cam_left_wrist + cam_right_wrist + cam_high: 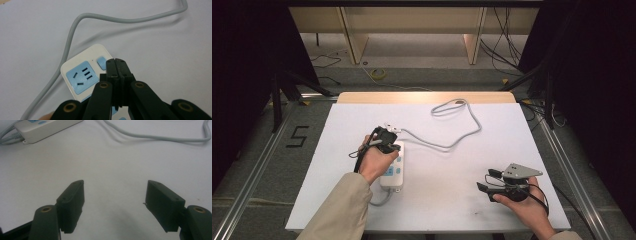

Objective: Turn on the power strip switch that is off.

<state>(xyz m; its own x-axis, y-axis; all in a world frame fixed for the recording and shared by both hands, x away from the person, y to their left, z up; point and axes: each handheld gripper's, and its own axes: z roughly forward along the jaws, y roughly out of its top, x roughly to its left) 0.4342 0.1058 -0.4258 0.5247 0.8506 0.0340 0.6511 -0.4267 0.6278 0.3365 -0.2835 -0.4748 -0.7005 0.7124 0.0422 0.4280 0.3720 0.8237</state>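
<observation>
A white power strip [394,172] with blue sockets lies left of the table's middle. Its grey cable [447,146] runs off to the right and loops at the back. My left gripper [386,144] hovers over the strip's far end. In the left gripper view its jaws are shut [117,64] with nothing between them, their tips beside a small blue button [101,62] and a blue socket [82,77]. Whether the tips touch the strip I cannot tell. My right gripper [487,180] rests low at the front right, open [115,195] and empty, with the strip [47,128] far ahead.
A white sheet [492,135] covers the table, with a wooden strip [427,97] along its back edge. Metal rails [257,165] flank both sides. The floor behind holds loose cables [377,74] and a taped mark [298,136] at the left.
</observation>
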